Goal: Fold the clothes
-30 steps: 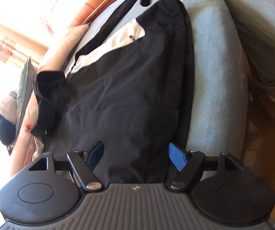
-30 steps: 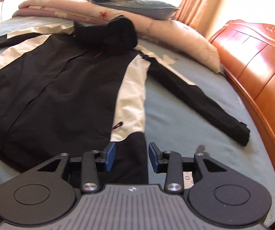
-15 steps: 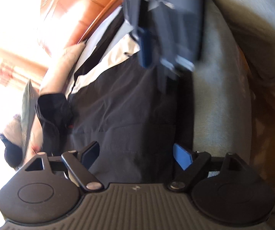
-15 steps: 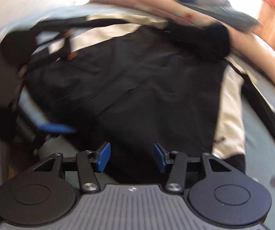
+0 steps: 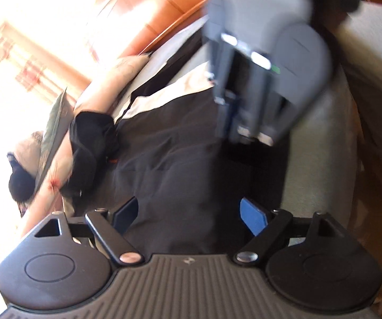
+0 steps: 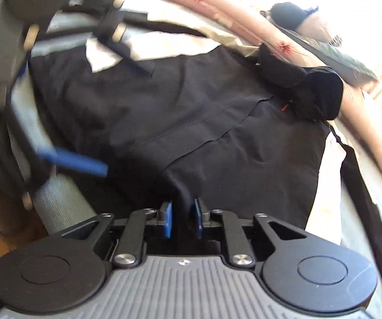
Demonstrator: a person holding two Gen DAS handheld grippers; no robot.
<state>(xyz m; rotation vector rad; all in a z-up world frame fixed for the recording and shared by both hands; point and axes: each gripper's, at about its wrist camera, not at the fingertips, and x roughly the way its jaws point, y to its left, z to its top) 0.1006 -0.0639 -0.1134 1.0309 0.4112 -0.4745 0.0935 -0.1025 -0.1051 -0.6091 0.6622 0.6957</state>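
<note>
A black jacket with cream panels (image 6: 191, 122) lies spread flat on the grey-blue bed (image 5: 316, 164). My right gripper (image 6: 183, 219) is shut on the jacket's black hem at the near edge, a fold of cloth pinched between its blue pads. It shows blurred in the left wrist view (image 5: 246, 117), above the jacket (image 5: 169, 159). My left gripper (image 5: 189, 212) is open over the hem, holding nothing. It shows in the right wrist view (image 6: 66, 143) at the left, blurred, with one blue finger (image 6: 79, 162) above the cloth.
Pink and cream pillows (image 6: 244, 8) and a dark bundle (image 6: 318, 95) lie at the head of the bed. An orange wooden bed frame (image 5: 164, 8) runs along the far side. The person's legs (image 5: 377, 122) stand on the floor beside the bed.
My right gripper swung left along the hem from the cream panel to the black middle and closed on the cloth. My left gripper stayed open near the hem.
</note>
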